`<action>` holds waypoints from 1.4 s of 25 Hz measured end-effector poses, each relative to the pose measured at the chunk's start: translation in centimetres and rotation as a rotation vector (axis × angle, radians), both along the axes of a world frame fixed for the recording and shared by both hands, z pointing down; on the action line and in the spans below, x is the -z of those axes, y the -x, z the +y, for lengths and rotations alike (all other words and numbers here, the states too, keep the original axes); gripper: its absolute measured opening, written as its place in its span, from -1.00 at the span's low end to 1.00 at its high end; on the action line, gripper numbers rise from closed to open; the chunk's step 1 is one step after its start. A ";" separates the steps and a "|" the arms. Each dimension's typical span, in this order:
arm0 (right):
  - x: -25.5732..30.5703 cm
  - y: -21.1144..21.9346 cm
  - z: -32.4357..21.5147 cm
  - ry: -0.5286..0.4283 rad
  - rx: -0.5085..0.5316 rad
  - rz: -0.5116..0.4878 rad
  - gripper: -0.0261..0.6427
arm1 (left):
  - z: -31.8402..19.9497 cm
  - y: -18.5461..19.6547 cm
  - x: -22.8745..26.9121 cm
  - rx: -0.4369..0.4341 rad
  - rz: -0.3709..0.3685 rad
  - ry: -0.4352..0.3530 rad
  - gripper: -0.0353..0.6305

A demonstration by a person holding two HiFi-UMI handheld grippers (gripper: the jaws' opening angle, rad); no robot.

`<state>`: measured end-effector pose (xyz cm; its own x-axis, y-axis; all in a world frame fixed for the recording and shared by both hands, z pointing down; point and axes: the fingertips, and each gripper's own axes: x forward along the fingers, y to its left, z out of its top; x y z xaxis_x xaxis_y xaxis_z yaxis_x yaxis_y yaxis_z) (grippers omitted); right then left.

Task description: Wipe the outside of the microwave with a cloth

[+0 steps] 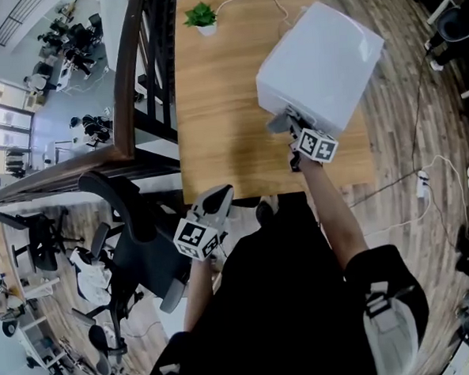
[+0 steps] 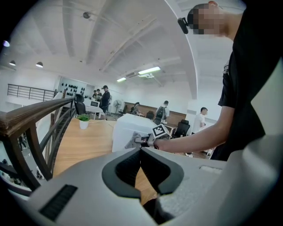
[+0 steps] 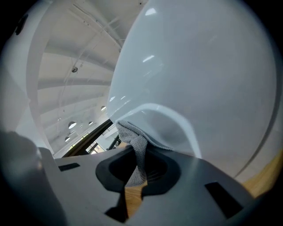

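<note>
A white microwave (image 1: 320, 62) stands on the wooden table (image 1: 222, 120) at its right side. My right gripper (image 1: 288, 125) is shut on a grey cloth (image 1: 276, 124) and presses it against the microwave's near front corner. In the right gripper view the cloth (image 3: 136, 150) hangs between the jaws, pushed against the glossy white microwave (image 3: 203, 75). My left gripper (image 1: 218, 199) is held back at the table's near edge, jaws shut with nothing in them. The left gripper view shows the microwave (image 2: 130, 131) and the right gripper (image 2: 139, 141) from the side.
A small potted plant (image 1: 201, 18) stands at the table's far left corner, and a white cable (image 1: 247, 0) runs behind the microwave. A dark railing (image 1: 129, 78) runs along the table's left side. Office chairs (image 1: 134, 236) stand near my left. People stand in the far background.
</note>
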<state>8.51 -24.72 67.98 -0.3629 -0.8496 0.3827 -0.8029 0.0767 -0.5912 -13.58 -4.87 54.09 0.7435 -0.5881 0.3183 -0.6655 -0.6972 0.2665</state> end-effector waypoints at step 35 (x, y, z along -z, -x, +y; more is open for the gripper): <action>1.5 -10.2 8.3 -0.010 -0.173 -0.076 -0.83 | 3.0 -3.2 -0.5 -0.166 0.029 -0.023 -0.91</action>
